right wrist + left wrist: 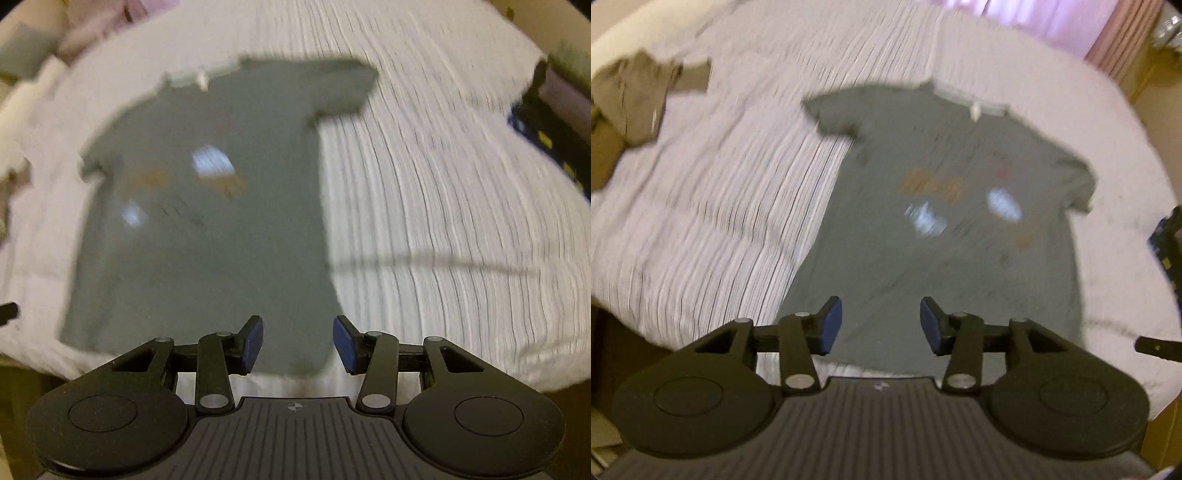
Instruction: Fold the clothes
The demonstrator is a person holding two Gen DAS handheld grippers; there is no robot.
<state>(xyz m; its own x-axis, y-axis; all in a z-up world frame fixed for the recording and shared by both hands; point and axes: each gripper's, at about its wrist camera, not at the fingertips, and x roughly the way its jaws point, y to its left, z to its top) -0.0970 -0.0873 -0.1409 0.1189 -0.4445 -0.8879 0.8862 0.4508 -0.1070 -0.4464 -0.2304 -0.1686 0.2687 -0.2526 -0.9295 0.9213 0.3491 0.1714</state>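
Note:
A grey T-shirt with orange and white prints lies flat, collar away from me, on a bed with a white striped cover. It also shows in the right wrist view. My left gripper is open and empty, above the shirt's bottom hem near its left corner. My right gripper is open and empty, above the hem near the shirt's right corner. Both views are blurred by motion.
A crumpled brown garment lies at the far left of the bed. The bed cover stretches right of the shirt. A dark object with yellow marks sits at the right edge. Pink curtains hang beyond the bed.

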